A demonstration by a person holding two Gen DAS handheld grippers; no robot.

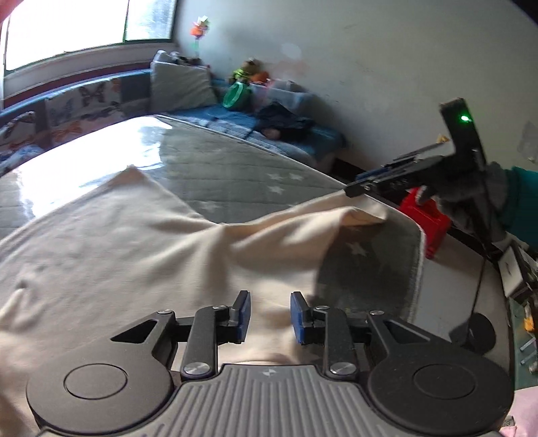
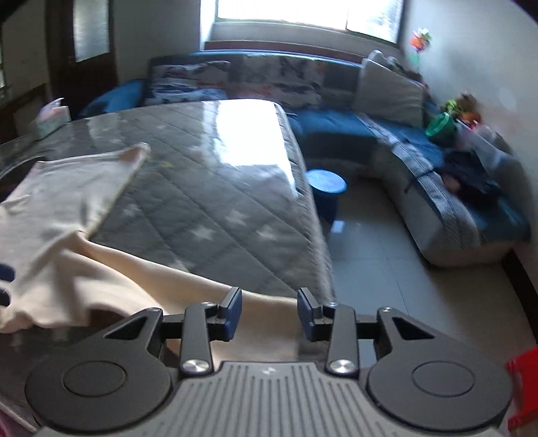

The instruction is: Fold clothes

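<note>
Over the cream cloth (image 1: 111, 242), left gripper (image 1: 270, 314) and right gripper (image 2: 269, 312) gape, gripping nothing

Bright window (image 2: 302, 13) backlight, glare on quilted table cover (image 2: 248, 134); motion blur, fisheye edges.

A cream-coloured, soft knit garment (image 1: 111, 242) lies spread across a grey quilted cover with white stars (image 1: 235, 161) on the counter. Most of it rests flat, with shallow wrinkles over its broad near part. One far corner (image 2: 134, 153) lies flat on the quilt, its hemmed edge running straight back toward the main body. On the other side a long fold is raised off the quilt, ending in a lifted, curled-over corner (image 1: 363, 215) that casts a shadow on the cover beneath. The near edge drapes in loose ridges.
</note>
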